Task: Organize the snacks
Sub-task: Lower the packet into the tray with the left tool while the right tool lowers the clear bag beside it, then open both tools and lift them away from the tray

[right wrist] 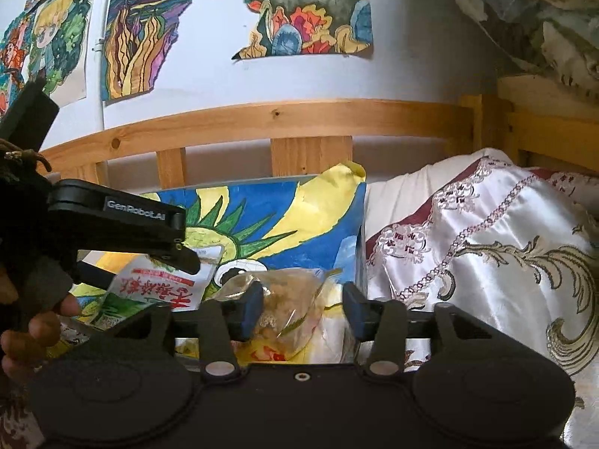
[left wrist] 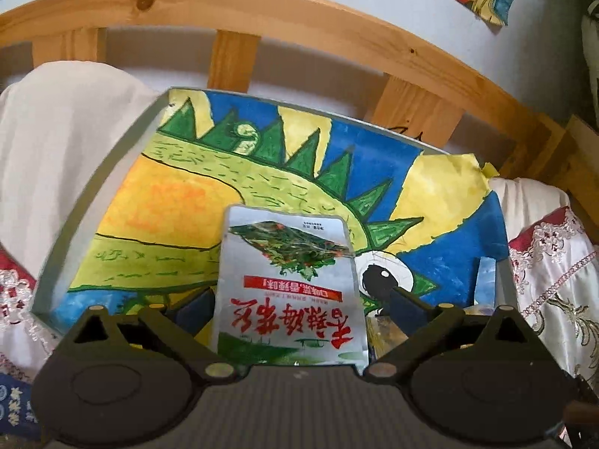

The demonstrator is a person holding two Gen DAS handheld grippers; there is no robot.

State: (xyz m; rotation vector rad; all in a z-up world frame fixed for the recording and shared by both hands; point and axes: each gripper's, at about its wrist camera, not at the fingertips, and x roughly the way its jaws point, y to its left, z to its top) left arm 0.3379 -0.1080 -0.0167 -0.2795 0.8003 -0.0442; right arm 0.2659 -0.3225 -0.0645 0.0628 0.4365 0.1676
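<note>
In the lower centre of the left wrist view the silver snack packet point(left wrist: 288, 292) is lying lengthwise between the fingers of the spread left gripper point(left wrist: 299, 303), pads not touching it.

The left wrist view sits just behind its own hand-held gripper point(left wrist: 299, 307), tilted steeply down and close over a silver snack pouch point(left wrist: 288, 288) lying on a painted dragon picture point(left wrist: 194, 194); a wooden bed rail point(left wrist: 262, 7) arcs across from 9 to 3 o'clock. The right wrist view looks flatter along its hand-held gripper point(right wrist: 303, 307), taking in more wall. Both share the dragon picture point(right wrist: 284, 217), the pouch point(right wrist: 157, 284) and the rail point(right wrist: 299, 116); the left hand-held gripper point(right wrist: 112, 224) enters the right view at 9 o'clock.
</note>
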